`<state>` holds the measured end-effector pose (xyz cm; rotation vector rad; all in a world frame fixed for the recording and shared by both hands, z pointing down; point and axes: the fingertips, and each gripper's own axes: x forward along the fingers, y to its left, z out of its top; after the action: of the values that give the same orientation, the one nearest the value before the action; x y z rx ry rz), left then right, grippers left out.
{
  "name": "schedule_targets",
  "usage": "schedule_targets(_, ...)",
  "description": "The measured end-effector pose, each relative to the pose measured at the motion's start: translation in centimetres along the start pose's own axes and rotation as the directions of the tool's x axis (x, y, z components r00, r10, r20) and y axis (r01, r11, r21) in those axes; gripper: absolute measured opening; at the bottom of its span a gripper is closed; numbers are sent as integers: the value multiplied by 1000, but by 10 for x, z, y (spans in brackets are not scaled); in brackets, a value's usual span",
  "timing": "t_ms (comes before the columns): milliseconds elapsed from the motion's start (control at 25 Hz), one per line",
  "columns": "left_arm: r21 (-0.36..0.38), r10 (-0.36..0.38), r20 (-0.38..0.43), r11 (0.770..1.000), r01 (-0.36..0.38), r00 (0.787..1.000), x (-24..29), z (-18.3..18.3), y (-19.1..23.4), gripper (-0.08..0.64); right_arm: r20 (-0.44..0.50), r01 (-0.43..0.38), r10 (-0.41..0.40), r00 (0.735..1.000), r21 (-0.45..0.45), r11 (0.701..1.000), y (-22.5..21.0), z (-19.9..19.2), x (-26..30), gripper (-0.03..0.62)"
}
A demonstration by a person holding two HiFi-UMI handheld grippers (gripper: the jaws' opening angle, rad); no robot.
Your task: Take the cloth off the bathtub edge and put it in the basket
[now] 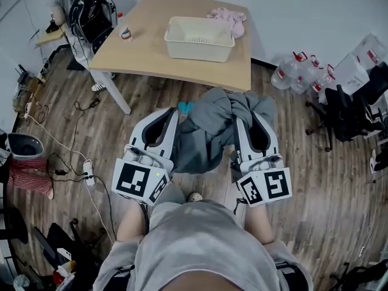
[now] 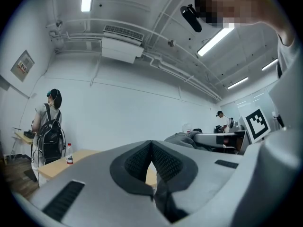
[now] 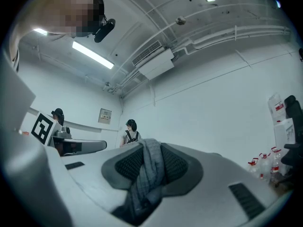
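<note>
You are in the carry step. The grey cloth point(image 1: 209, 132) is off the bathtub edge, no bathtub is in view, and the cloth hangs bunched between your 2 grippers above the wooden floor point(image 1: 315, 180).

The right gripper point(image 1: 253, 126) has it firmly. In the right gripper view a thick fold of grey fabric runs up between the ribbed pads point(image 3: 128, 164), which press on it from both sides and stand apart only by that fold. The left gripper point(image 1: 170, 117) is closed too. In the left gripper view its pads point(image 2: 139, 162) meet at the top and a dark fold of the cloth is pinched lower down between them.

The white basket point(image 1: 197, 50) sits ahead on the wooden surface point(image 1: 151, 47). It looks empty, with a pink bundle point(image 1: 230, 20) just behind it and a small bottle point(image 1: 125, 32) off to its left.

The next move, as I judge it, calls for bringing both grippers forward over the surface edge and lifting the hanging bulk above the basket rim. Centre it over the opening before you let either gripper go. Watch that trailing fabric doesn't catch the surface edge or drape outside the rim.
</note>
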<state>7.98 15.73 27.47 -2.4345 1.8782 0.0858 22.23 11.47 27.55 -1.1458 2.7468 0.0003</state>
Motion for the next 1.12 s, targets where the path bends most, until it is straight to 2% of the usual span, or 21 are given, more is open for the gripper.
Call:
schedule_targets(320,-1,-7,-10,1000,7,1000,39,-7,42,14,-7,30,-30,1000,9,1000,-16,-10,50,110)
schedule_targets(600,4,-68,-9,998,68,998,81,-8,88,14,5,84,-84,996,5,996,-23,-15,105,110)
schedule_targets(800,2,-114,-18,993,114,993,113,-8,138,14,7,136,-136,991,6,991,-23,-19,159,110)
schedule_targets(1120,7,-179,-16,984,179,984,139,-15,183,15,28,200,-200,979,8,980,-17,-30,202,110)
